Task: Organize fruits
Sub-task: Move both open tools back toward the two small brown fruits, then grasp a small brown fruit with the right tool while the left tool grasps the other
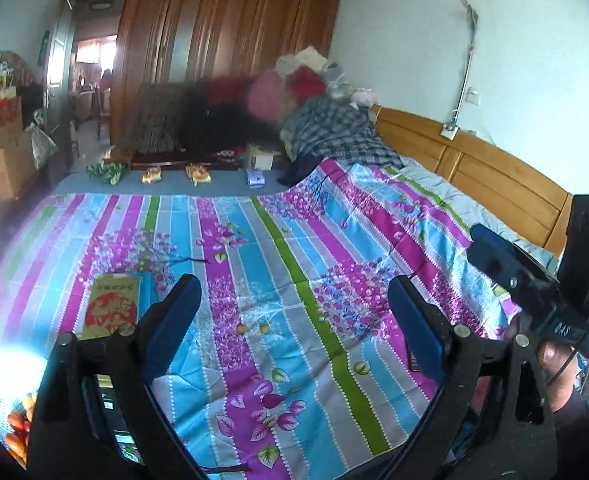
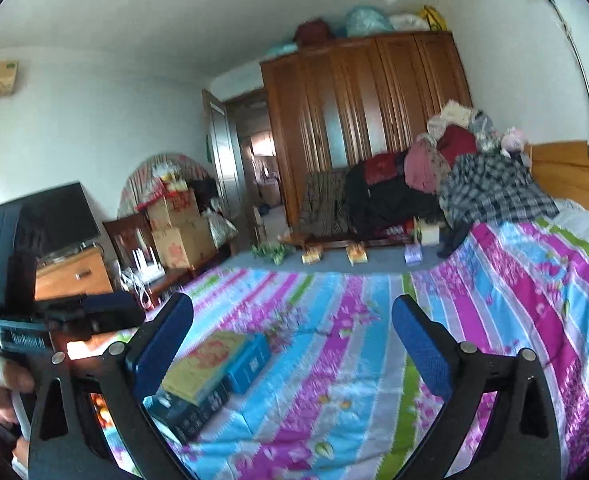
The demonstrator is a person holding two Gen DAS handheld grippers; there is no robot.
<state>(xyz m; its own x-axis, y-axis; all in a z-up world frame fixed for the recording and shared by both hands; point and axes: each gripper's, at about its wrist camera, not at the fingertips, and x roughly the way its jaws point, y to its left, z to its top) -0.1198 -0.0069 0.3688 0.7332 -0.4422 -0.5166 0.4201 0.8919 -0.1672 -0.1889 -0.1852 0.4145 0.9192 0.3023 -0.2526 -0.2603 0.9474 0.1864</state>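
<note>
A: Where is the fruit? Most of what I see is the striped bedspread (image 1: pixel 294 280).

B: Low at the near left corner of the bed, just left of the box stack (image 1: pixel 112 306) — a cluster of orange-red fruits (image 1: pixel 16 432), partly washed out by glare. The right wrist view shows only a sliver of them (image 2: pixel 101 410), tucked behind the same stack (image 2: pixel 210 376).

A: And the jaws?

B: Both pairs stand wide apart and hold nothing. The left gripper (image 1: pixel 294 308) hangs over the bedspread beyond the stack; the right gripper (image 2: pixel 292 320) is just beside it, also above the bed.

A: So the step in hand is the first reach?

B: I judge so. The left gripper is the nearer one. It should swing back and down toward the fruit, left of the stack, and keep clear of the boxes. Small round fruit rolls on soft bedding — close gently on one piece, square across its middle. Where the fruit should end up, I cannot tell.
</note>
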